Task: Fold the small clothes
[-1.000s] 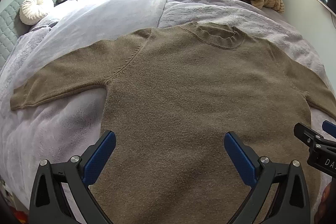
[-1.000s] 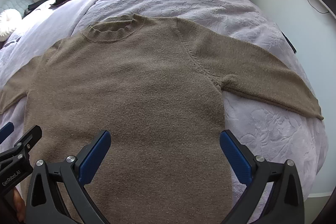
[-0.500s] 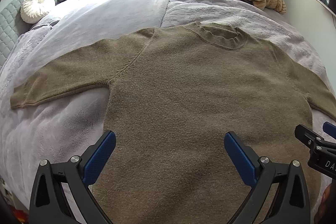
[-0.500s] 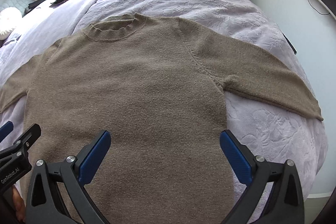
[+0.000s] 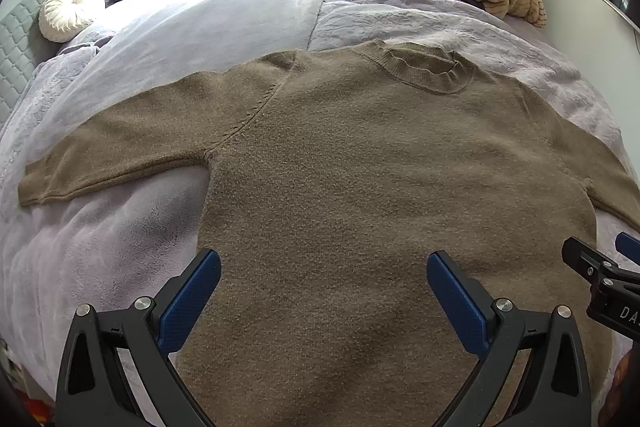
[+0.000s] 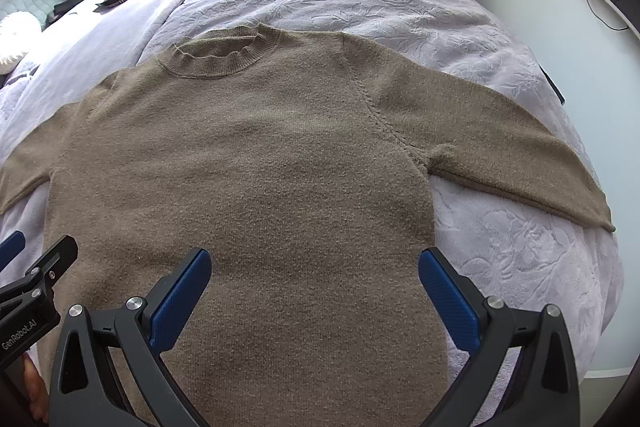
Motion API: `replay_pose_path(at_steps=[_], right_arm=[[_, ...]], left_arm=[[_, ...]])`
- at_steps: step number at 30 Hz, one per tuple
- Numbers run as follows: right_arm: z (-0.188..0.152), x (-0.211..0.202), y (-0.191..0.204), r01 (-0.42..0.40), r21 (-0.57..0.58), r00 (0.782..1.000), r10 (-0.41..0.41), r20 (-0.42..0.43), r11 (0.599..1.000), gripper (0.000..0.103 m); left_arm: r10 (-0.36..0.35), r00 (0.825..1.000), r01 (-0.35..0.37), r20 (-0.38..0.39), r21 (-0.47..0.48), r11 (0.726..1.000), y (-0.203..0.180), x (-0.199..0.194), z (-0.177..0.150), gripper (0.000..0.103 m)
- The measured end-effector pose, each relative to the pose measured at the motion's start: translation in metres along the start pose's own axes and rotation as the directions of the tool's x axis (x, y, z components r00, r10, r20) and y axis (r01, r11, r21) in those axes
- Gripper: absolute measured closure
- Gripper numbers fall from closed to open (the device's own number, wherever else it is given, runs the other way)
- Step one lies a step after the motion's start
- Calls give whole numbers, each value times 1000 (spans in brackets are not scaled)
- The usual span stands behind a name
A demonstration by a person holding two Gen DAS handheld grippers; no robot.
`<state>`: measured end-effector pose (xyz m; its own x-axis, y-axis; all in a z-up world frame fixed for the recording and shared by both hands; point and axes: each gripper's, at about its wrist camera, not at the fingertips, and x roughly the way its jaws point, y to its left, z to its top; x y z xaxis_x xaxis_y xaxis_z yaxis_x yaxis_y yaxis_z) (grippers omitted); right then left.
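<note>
Your left gripper [image 5: 323, 279] and right gripper [image 6: 314, 277] both gape wide, gripping nothing, above the brown sweater [image 5: 380, 187] spread flat on the bed [image 5: 120, 247].

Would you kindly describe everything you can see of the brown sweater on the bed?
The brown sweater is a fuzzy, wool-like knit with a ribbed round collar and raglan seams. It lies flat and unfolded on the lilac bedspread, collar pointing away, both sleeves spread sideways. Both grippers hover above its lower body with jaws open; nothing visibly grips it.
</note>
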<state>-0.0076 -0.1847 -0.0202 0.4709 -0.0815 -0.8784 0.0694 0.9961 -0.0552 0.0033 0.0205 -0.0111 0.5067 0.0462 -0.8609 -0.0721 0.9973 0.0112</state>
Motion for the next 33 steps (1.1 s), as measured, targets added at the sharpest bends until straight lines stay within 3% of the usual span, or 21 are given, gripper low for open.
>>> replay_pose_path(at_steps=[12, 19, 28, 33], right_arm=[[1, 4, 5, 4, -3, 1000, -4, -13, 1000, 0], [2, 6, 9, 7, -10, 1000, -7, -20, 1000, 0], [3, 6, 21, -6, -18, 1000, 5, -20, 1000, 0], [-1, 1, 41, -49, -40, 999, 48, -13, 998, 0]], left_arm=[[-6, 1000, 6, -17, 2, 1000, 5, 5, 3, 0], [28, 1000, -27, -14, 25, 999, 9, 7, 6, 0], [-31, 999, 31, -26, 5, 1000, 22, 12, 6, 0], [-122, 992, 122, -9, -55, 991, 54, 18, 7, 0]])
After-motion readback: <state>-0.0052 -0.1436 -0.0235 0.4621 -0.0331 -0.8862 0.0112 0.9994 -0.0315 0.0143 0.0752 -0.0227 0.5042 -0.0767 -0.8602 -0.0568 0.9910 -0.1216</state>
